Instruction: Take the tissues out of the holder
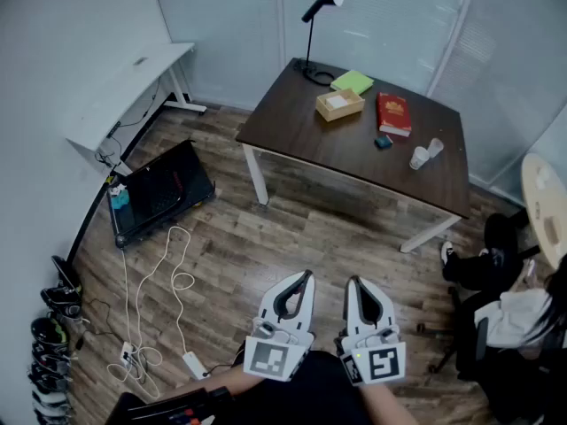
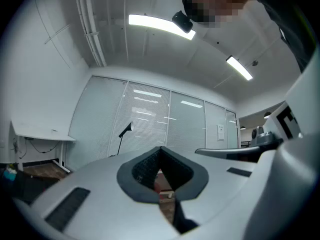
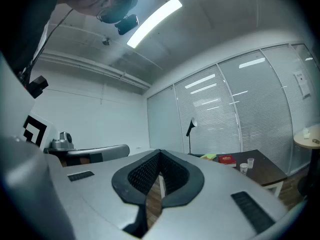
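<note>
The tissue holder (image 1: 339,104), a shallow wooden box with white tissue in it, stands on the dark brown table (image 1: 310,140) far ahead of me. Both grippers hang low and close to my body, well short of the table. My left gripper (image 1: 307,275) is shut with nothing between its jaws, and in its own view the closed tips (image 2: 161,150) point at the far glass wall. My right gripper (image 1: 352,282) is beside it, also shut and empty; its tips (image 3: 160,153) point toward the lamp (image 3: 190,129) and the table's end.
On the table are a green pad (image 1: 353,81), a red book (image 1: 393,114), two clear cups (image 1: 425,153) and a black desk lamp (image 1: 321,7). A white desk (image 1: 133,82), a black case (image 1: 159,193), floor cables (image 1: 151,326) and shoes (image 1: 51,326) lie left. A seated person (image 1: 518,317) is right.
</note>
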Demonstrator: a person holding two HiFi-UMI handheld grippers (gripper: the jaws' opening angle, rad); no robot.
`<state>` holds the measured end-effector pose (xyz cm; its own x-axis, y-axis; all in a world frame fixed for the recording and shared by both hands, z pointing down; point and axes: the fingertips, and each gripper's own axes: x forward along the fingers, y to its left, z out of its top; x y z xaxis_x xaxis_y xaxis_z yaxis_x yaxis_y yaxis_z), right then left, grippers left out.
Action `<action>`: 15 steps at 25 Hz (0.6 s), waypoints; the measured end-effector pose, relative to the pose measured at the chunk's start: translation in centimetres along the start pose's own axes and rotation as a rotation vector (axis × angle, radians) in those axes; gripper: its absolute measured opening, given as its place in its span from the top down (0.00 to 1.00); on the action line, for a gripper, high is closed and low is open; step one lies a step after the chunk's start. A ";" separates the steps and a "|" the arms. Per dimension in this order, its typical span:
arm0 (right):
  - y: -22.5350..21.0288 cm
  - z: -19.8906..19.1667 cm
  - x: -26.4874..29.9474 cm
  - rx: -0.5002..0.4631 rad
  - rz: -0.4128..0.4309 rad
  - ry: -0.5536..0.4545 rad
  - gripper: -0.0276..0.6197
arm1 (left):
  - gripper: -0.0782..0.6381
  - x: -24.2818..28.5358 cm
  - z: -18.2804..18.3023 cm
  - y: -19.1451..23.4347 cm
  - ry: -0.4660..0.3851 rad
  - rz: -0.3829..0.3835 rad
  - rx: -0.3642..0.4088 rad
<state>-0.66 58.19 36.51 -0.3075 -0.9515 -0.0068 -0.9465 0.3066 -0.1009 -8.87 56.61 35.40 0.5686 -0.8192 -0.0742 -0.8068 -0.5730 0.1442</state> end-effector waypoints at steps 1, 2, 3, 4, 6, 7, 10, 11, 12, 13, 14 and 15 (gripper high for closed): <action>0.0 0.1 0.2 -0.004 0.001 0.000 0.94 | 0.89 0.2 0.1 0.0 -0.001 -0.003 0.002; 0.0 0.2 0.4 -0.007 0.001 0.001 0.94 | 0.89 0.4 0.2 0.0 -0.002 -0.006 0.003; 0.0 0.3 0.6 -0.009 -0.001 0.000 0.94 | 0.89 0.6 0.4 -0.1 -0.003 -0.008 0.004; -0.1 0.4 0.6 -0.007 -0.004 -0.002 0.94 | 0.89 0.7 0.5 -0.1 -0.002 -0.010 0.005; -0.5 0.6 0.5 0.007 -0.013 -0.013 0.94 | 0.89 0.9 0.7 -0.1 -0.003 -0.010 0.005; -0.7 0.7 0.5 0.012 -0.017 -0.019 0.94 | 0.89 1.0 0.8 0.0 -0.004 -0.008 0.005; -0.9 0.7 0.3 0.010 -0.014 -0.028 0.94 | 0.89 1.4 0.9 -0.4 -0.007 -0.015 0.017; -0.8 0.8 0.3 0.013 -0.011 -0.028 0.94 | 0.89 1.5 0.9 -0.6 -0.009 -0.020 0.022; -0.8 0.8 0.2 0.015 -0.009 -0.028 0.94 | 0.89 1.5 0.9 -0.9 -0.011 -0.024 0.025; -0.9 0.8 0.2 0.017 -0.009 -0.029 0.94 | 0.89 1.6 0.9 -1.2 -0.011 -0.027 0.027; -1.0 0.8 0.2 0.018 -0.008 -0.030 0.94 | 0.89 1.7 0.9 -1.4 -0.012 -0.028 0.027; -1.1 0.9 0.2 0.019 -0.008 -0.032 0.94 | 0.89 1.8 0.9 -1.6 -0.015 -0.028 0.026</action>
<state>0.47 57.66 35.75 -0.2962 -0.9544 -0.0381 -0.9468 0.2986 -0.1200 -6.71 55.99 34.11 0.5890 -0.8028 -0.0928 -0.7943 -0.5963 0.1161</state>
